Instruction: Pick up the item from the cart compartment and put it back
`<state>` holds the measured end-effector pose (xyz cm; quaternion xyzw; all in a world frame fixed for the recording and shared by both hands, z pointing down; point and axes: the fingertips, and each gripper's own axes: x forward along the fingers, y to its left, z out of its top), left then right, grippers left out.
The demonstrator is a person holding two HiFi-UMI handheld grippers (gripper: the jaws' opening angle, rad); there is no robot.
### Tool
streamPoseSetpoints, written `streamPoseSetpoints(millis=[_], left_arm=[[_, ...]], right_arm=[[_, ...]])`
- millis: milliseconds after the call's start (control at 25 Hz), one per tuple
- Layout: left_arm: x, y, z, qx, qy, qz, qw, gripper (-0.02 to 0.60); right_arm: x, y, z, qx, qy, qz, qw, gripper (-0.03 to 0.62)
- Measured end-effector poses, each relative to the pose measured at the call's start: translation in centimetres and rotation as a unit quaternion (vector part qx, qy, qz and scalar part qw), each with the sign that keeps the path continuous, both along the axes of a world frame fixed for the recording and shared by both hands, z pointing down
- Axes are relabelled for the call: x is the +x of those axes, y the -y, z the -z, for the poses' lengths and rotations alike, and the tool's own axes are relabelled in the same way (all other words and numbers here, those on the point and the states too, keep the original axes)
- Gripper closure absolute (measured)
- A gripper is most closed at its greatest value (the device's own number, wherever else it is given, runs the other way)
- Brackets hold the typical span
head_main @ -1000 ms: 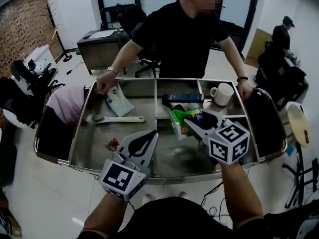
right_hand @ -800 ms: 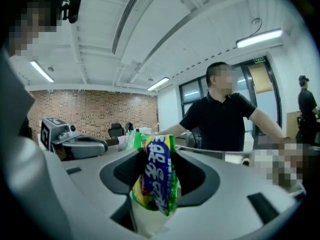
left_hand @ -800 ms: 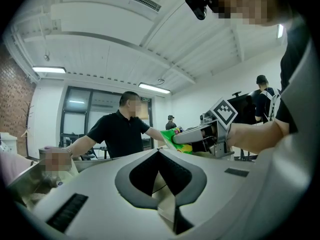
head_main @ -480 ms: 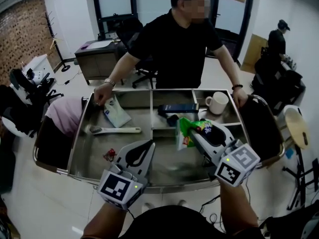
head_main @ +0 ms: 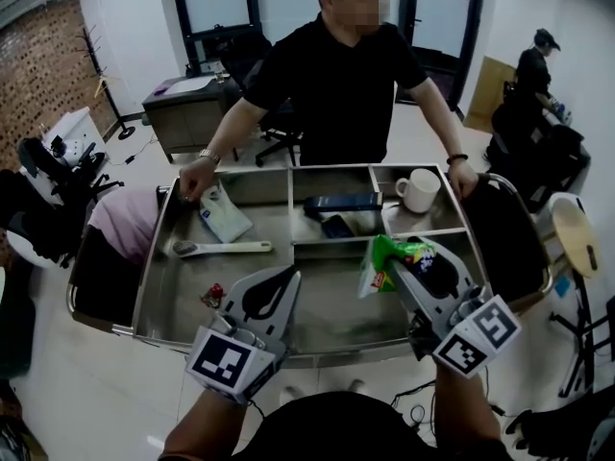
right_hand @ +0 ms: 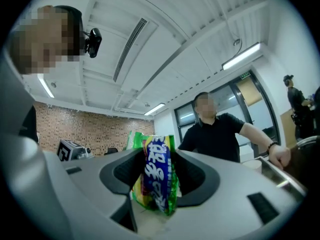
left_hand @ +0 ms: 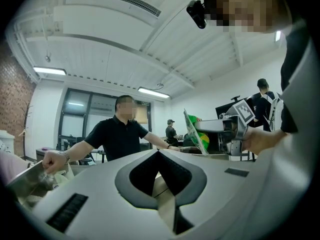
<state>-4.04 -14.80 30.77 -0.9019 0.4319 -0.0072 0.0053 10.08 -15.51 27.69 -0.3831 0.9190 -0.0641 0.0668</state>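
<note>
Two tongs over the cart (head_main: pixel 144 286): right tongs (head_main: pixel 396 257) clamped on green snack bag (head_main: pixel 382 275), lifted above the right front compartment; left tongs (head_main: pixel 284 279) closed, apparently empty. Hazard: slick bag pinched near one edge, so possible slip or landing beside mug (head_main: pixel 420 190).

Head view: much of the snack bag (head_main: pixel 382 269) disappears inside the right gripper (head_main: pixel 408 257), its print too small to read. That little red thing (head_main: pixel 213 296) in the cart (head_main: pixel 154 257) is too tiny to name. A dark flat item (head_main: pixel 336 227) sits half-hidden beneath the blue box (head_main: pixel 343 203).
</note>
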Motion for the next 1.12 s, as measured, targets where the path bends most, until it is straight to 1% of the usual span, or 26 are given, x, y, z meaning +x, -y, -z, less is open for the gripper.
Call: streamPoseSetpoints(millis=[160,400,560,1000,1120], left_arm=[[0.3,-0.1,0.1,0.001,-0.006,-0.002,1.0000,0.581],[0.2,-0.2,-0.1,-0.001,0.003,-0.002,1.0000,0.581],[0.2,-0.3,-0.4,-0.005,0.010,-0.002,0.9999,0.581],[0.3,-0.3,-1.1,-0.009,0.022,-0.001,0.9997,0.581],[0.3,-0.3,-1.0,-0.008,0.016,0.000,0.9998,0.581]], right_arm=[[0.9,-0.9,-0.9,0.005,-0.007,-0.017,1.000,0.376],[1.1,-2.1,-2.4,-0.002,-0.025,-0.026,0.999,0.376],[0.7,-2.1,-3.1,-0.009,-0.027,-0.023,0.999,0.375],[0.7,-1.9,-3.4,-0.008,-0.033,-0.022,0.999,0.375],[0.7,-1.8,-3.5,-0.010,-0.032,-0.021,0.999,0.375]])
